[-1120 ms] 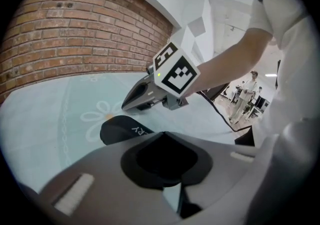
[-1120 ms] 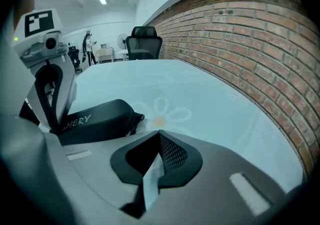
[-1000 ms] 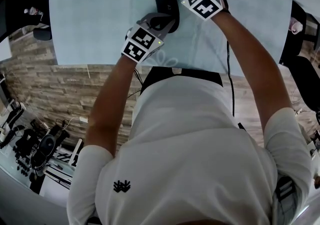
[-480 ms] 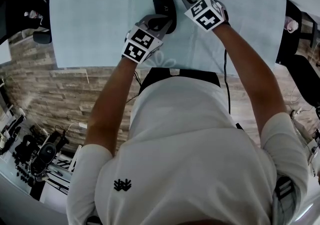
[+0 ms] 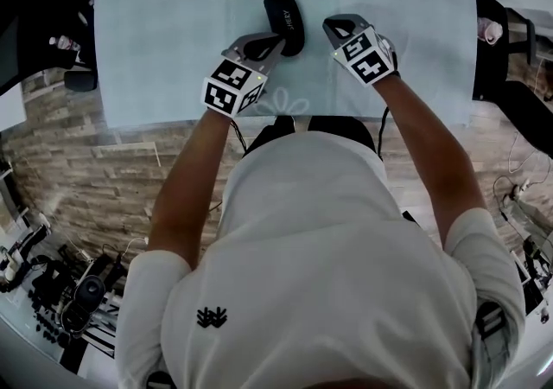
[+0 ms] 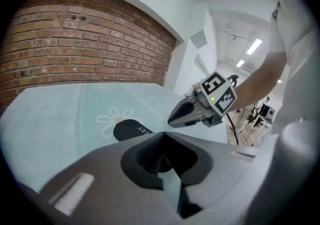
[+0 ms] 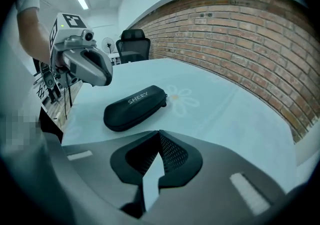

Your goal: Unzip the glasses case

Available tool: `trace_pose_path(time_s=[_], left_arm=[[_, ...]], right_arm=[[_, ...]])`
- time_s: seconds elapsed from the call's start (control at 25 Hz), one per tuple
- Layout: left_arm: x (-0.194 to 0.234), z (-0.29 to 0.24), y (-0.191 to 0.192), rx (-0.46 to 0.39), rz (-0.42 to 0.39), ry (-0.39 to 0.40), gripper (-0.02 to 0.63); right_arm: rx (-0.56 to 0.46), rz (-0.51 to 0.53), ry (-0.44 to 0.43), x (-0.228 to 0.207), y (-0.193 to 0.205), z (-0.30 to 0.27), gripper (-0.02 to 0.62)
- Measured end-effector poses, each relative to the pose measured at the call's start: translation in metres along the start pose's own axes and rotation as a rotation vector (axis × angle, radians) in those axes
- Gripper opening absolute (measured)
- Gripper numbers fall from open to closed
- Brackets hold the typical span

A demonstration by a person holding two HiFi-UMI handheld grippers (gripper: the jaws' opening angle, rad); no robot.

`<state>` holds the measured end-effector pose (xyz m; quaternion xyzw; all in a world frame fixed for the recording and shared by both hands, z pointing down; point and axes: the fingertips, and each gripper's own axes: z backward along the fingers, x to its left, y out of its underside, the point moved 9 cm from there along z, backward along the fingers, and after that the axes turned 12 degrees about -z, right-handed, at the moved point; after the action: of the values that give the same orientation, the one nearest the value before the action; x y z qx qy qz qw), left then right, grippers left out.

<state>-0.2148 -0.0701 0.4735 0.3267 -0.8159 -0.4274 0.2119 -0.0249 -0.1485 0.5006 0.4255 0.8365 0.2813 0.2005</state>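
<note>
While the black glasses case (image 7: 135,107) lies closed on the pale blue, daisy-printed tablecloth (image 5: 164,33), a gripper is held on either side of its near end, and neither touches it. The left gripper (image 5: 275,38) is close beside the case, and the right gripper (image 5: 330,24) stands a little farther off. Each gripper's jaws are drawn together at the tips with only a thin slit between them, and they hold nothing.

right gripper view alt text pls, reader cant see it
A black oval glasses case lies closed on a pale blue daisy-print tablecloth, just beyond the shut, empty right gripper. The left gripper hovers at upper left; a brick wall runs behind.
</note>
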Motion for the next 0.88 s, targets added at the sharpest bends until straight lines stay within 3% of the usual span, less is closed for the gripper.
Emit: trace_pose_path(time_s=[0.32,0.68,0.88], left_arm=[[-0.013,0.051,0.005,-0.062,0.042,-0.010,0.055],[-0.048,0.096,0.021,-0.108,0.119,0.036,0.055],[-0.062,0.119,0.019,-0.121,0.143,-0.019,0.055]], right_arm=[[-0.054,-0.110,0.046,0.048,0.032,0.057,-0.001],[-0.110,-0.181,0.055,0.105,0.060,0.122,0.000],[-0.146,-0.188,0.017,0.115,0.063,0.146,0.000]])
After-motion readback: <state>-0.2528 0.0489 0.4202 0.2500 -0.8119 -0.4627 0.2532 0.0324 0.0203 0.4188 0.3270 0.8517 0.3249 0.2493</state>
